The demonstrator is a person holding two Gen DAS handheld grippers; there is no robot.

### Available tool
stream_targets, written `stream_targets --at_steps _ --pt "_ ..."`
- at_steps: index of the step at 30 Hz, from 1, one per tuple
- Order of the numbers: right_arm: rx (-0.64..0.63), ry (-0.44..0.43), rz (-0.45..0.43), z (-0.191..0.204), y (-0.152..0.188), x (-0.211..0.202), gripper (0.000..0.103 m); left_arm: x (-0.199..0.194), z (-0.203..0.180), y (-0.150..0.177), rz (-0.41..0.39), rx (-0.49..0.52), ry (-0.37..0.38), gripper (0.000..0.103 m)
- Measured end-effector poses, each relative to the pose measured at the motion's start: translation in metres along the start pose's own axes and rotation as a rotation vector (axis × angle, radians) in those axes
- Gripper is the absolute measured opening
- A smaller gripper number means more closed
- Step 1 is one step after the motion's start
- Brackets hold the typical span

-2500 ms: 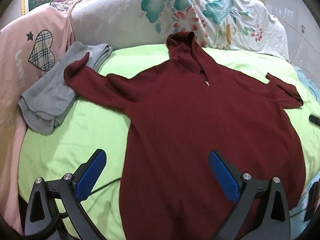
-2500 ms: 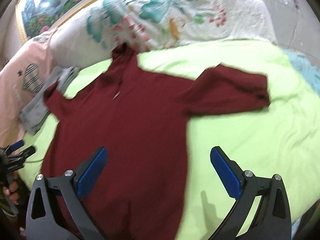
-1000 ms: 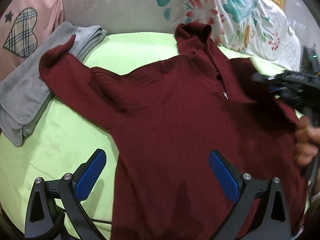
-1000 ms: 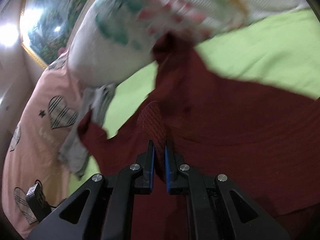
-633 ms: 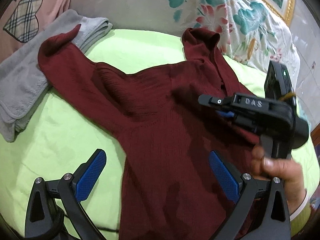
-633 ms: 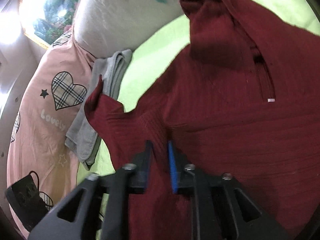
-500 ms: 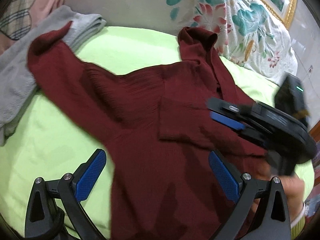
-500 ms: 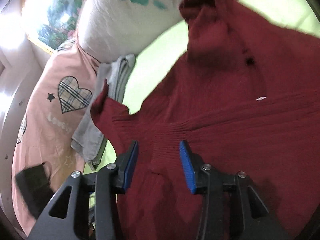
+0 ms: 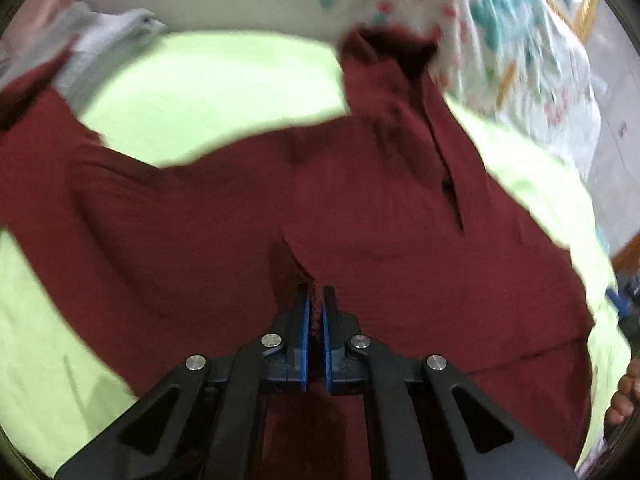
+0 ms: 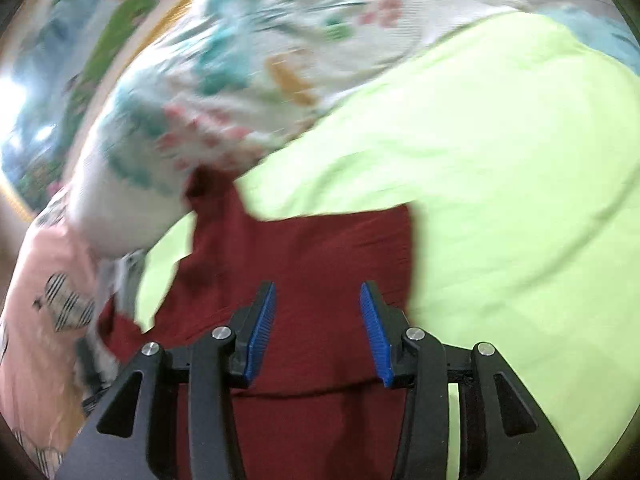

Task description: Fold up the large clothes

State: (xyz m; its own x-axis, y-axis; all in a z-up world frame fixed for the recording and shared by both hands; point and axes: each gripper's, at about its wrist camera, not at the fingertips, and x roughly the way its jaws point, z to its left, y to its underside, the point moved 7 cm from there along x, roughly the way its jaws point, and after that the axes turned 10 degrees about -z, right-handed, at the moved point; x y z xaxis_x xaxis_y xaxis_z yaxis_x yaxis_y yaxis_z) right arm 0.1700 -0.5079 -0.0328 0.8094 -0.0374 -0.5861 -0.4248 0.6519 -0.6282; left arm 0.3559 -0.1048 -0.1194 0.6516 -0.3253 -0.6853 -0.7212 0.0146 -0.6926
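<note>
Left gripper [image 9: 315, 304] pinched tight on cuff of folded-in sleeve at middle of maroon hoodie [image 9: 400, 240]. Right gripper [image 10: 318, 320] half-open, empty, over hoodie's right part. Hoodie flat on green sheet [image 10: 520, 160], hood toward floral pillow [image 10: 240, 60]; unfolded left sleeve nearer left gripper.

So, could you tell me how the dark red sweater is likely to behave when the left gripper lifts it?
The sweater will probably drape limply: it lies in soft creases on the green sheet. The left gripper is shut on only a small pinch of fabric, so the rest would likely trail and drag. Its ribbed knit looks fairly thick, so it may sag noticeably.
</note>
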Motion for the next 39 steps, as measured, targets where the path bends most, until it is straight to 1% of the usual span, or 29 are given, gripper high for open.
stream_targets --at_steps 1,2,3,4,6,9,10,11,12,14,15,16,17,18,20,22,23,24,26,27,28,29,30,33,35,36,37,38,39 --pt "0.004 0.026 0.008 -0.014 -0.006 0.005 0.045 -0.002 0.007 -0.003 -0.009 -0.007 -0.023 0.002" --pt "-0.001 0.034 0.021 -0.02 -0.008 0.009 0.046 -0.002 0.013 -0.003 -0.01 -0.008 -0.044 0.002" --pt "-0.003 0.043 0.049 -0.025 -0.007 0.018 0.047 0.004 0.021 -0.003 0.006 -0.007 -0.064 0.002" --pt "0.008 0.046 0.086 -0.03 -0.005 0.031 0.049 0.006 0.024 -0.002 0.015 -0.007 -0.065 0.002" --pt "0.02 0.027 0.142 -0.03 0.002 0.053 0.051 0.007 0.023 -0.002 0.022 0.011 -0.07 0.002" --pt "-0.011 0.003 0.213 -0.025 0.016 0.074 0.052 0.006 0.019 -0.004 0.02 0.042 -0.074 0.002" --pt "-0.048 0.005 0.238 -0.022 0.023 0.081 0.05 0.006 0.019 -0.005 0.016 0.048 -0.082 0.002" --pt "-0.082 0.018 0.246 -0.022 0.026 0.085 0.019 0.006 0.02 -0.004 0.017 0.047 -0.083 0.003" --pt "-0.11 0.045 0.243 -0.024 0.028 0.086 0.009 0.008 0.022 -0.003 0.025 0.041 -0.083 0.003" --pt "-0.104 0.077 0.222 -0.031 0.022 0.086 0.01 0.009 0.022 0.001 0.037 0.048 -0.09 0.004" --pt "-0.103 0.094 0.216 -0.035 0.021 0.084 0.01 0.002 0.025 0.008 0.039 0.055 -0.094 0.005" --pt "-0.098 0.102 0.213 -0.035 0.019 0.081 0.012 -0.001 0.024 0.01 0.038 0.057 -0.094 0.008" --pt "-0.088 0.1 0.216 -0.035 0.018 0.077 0.017 -0.009 0.025 0.01 0.029 0.043 -0.082 0.01" --pt "-0.064 0.078 0.199 -0.032 0.016 0.068 0.019 -0.016 0.027 0.01 0.021 0.03 -0.072 0.012" --pt "-0.057 0.031 0.16 -0.027 0.013 0.049 0.033 -0.042 0.033 0.008 -0.024 -0.007 -0.063 0.012" --pt "-0.071 0.004 0.111 -0.015 0.011 0.022 0.038 -0.081 0.045 0.005 -0.089 -0.039 -0.09 0.012" --pt "-0.071 -0.007 0.099 -0.011 0.013 0.015 0.04 -0.1 0.051 0.005 -0.119 -0.052 -0.099 0.012" --pt "-0.071 -0.033 0.088 -0.004 0.016 0.002 0.04 -0.132 0.06 0.007 -0.164 -0.073 -0.115 0.012" --pt "-0.081 -0.065 0.084 0.007 0.023 -0.013 0.041 -0.182 0.076 0.012 -0.228 -0.102 -0.149 0.012" --pt "-0.096 -0.085 0.082 0.015 0.029 -0.022 0.041 -0.199 0.081 0.012 -0.246 -0.112 -0.161 0.012" --pt "-0.106 -0.103 0.084 0.021 0.034 -0.028 0.041 -0.228 0.09 0.016 -0.275 -0.126 -0.186 0.012" --pt "-0.11 -0.115 0.085 0.023 0.038 -0.033 0.041 -0.256 0.099 0.021 -0.299 -0.135 -0.223 0.012" --pt "-0.115 -0.138 0.087 0.03 0.043 -0.039 0.041 -0.275 0.11 0.026 -0.313 -0.142 -0.244 0.012" --pt "-0.14 -0.194 0.106 0.048 0.059 -0.046 0.042 -0.354 0.143 0.043 -0.365 -0.169 -0.373 0.012" --pt "-0.16 -0.233 0.127 0.059 0.071 -0.05 0.044 -0.404 0.162 0.053 -0.399 -0.168 -0.46 0.012" --pt "-0.175 -0.251 0.14 0.066 0.078 -0.051 0.045 -0.42 0.169 0.057 -0.405 -0.164 -0.494 0.012" --pt "-0.19 -0.267 0.153 0.073 0.086 -0.051 0.048 -0.447 0.18 0.062 -0.42 -0.161 -0.568 0.013" --pt "-0.203 -0.28 0.165 0.079 0.094 -0.052 0.049 -0.467 0.187 0.065 -0.437 -0.159 -0.604 0.014" --pt "-0.216 -0.295 0.178 0.085 0.102 -0.053 0.049 -0.481 0.192 0.069 -0.444 -0.154 -0.616 0.02"
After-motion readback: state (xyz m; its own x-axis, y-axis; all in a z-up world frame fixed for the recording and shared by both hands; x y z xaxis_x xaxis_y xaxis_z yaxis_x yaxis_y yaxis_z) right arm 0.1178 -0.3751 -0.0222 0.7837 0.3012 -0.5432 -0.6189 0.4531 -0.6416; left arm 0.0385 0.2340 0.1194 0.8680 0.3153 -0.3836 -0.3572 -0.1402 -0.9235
